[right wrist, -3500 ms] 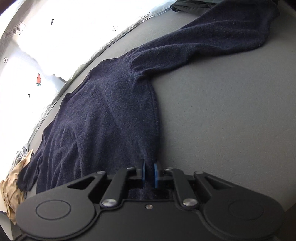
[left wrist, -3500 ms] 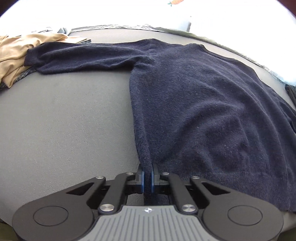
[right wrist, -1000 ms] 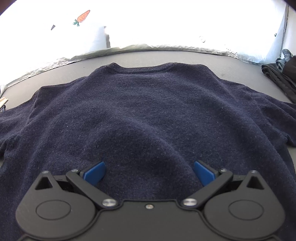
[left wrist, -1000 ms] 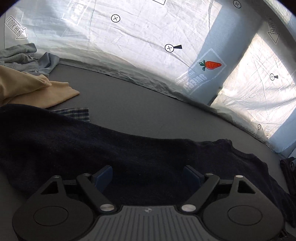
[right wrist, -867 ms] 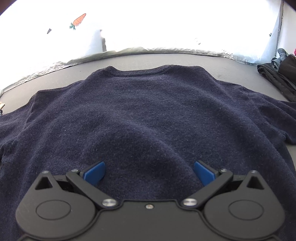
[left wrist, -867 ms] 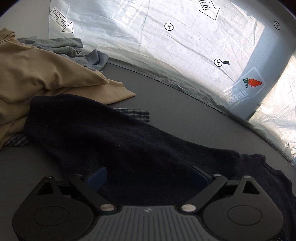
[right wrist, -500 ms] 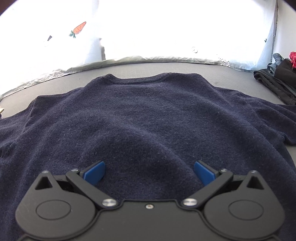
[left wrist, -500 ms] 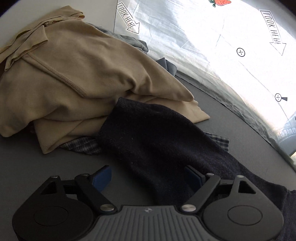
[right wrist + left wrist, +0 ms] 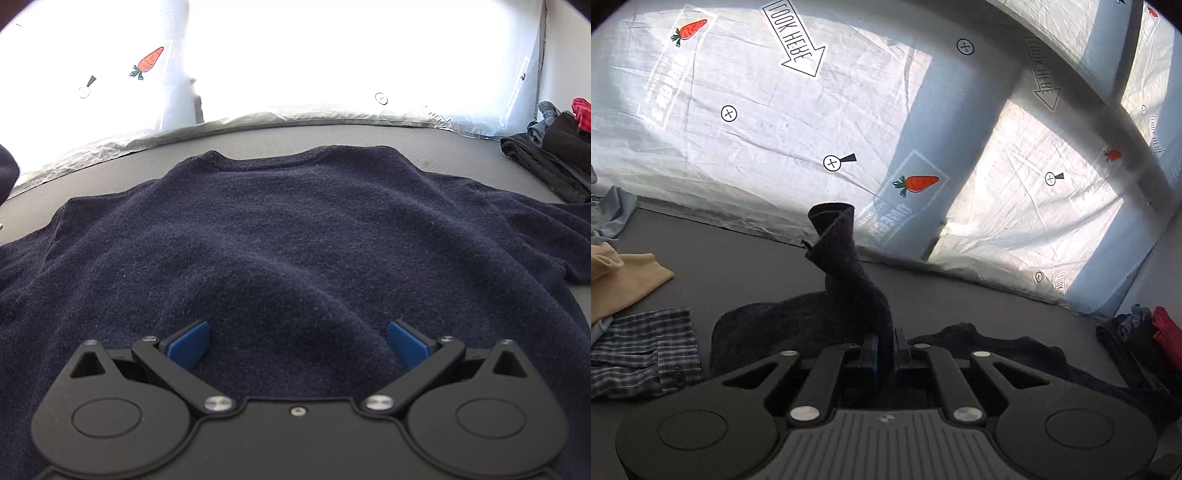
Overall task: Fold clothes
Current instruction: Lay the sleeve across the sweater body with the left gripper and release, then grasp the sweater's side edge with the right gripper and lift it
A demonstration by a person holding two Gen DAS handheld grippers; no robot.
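Note:
A navy blue sweater lies flat on the grey table, neckline at the far side. My right gripper is open and hovers low over the sweater's middle, blue pads apart and empty. My left gripper is shut on the sweater's left sleeve and holds it lifted, so the cuff end stands up above the jaws. The rest of the sleeve trails down to the table at the left. The sweater's neckline shows to the right of the left gripper.
A tan garment and a plaid cloth lie at the left. A pile of dark and red clothes sits at the far right; it also shows in the left wrist view. A white printed sheet backs the table.
My left gripper, open over the sleeve near the tan garment, has shut on the sleeve and lifted it, swinging back to the right. The right gripper has stayed open over the sweater's body.

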